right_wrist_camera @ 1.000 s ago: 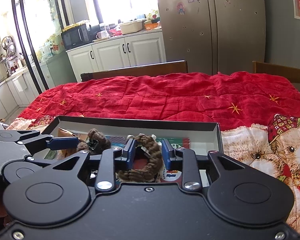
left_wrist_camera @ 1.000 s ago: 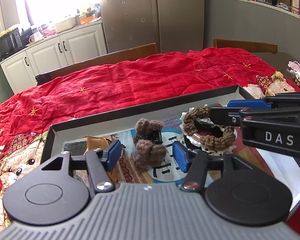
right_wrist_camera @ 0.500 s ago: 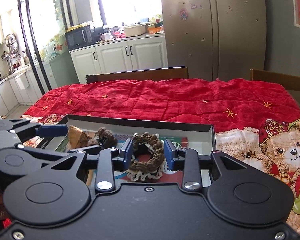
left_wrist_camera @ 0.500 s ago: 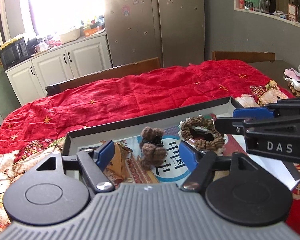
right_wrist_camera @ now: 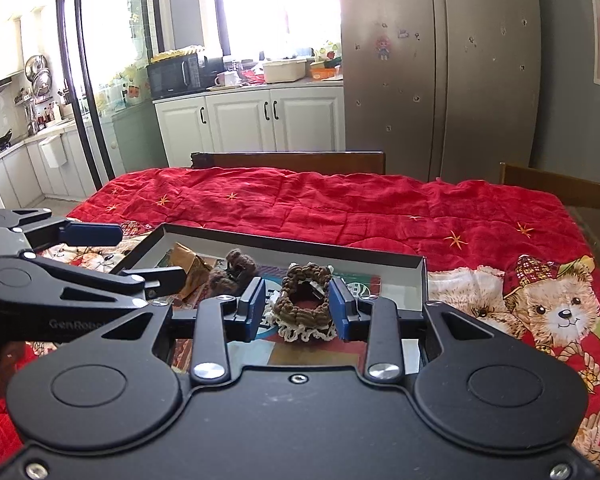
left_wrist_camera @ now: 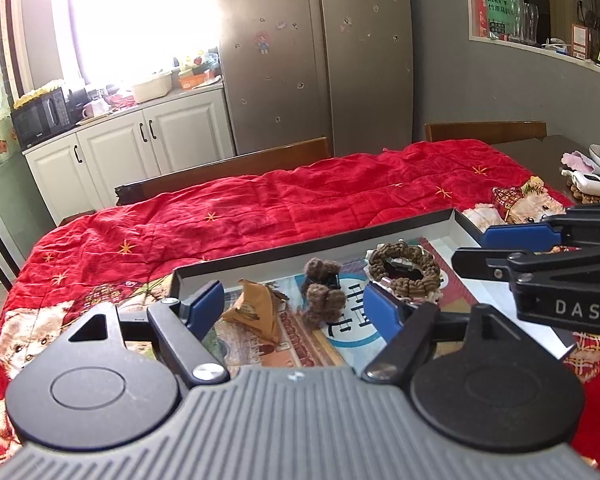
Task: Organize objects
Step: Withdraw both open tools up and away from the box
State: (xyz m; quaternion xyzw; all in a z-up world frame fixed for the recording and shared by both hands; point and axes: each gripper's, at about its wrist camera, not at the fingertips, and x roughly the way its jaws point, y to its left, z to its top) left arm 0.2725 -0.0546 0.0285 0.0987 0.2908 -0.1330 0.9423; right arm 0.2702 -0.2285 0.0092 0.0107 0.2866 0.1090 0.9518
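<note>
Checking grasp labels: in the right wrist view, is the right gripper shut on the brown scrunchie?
No. The right gripper is open, its blue fingers clear of the scrunchie lying in the tray.

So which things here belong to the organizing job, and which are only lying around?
Job:
- box lid tray
- brown crochet scrunchie
- brown fuzzy hair clip
- brown wrapped packet
- left tongs, right tongs, both open

Lying about:
- red bear quilt
- microwave
- fridge

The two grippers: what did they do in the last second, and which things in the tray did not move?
The right gripper opened off the brown crocheted scrunchie and let it go in the tray. The left gripper opened wider and pulled back from the brown fuzzy hair clip. The hair clip, tan wrapped packet and tray stayed in place.
</note>
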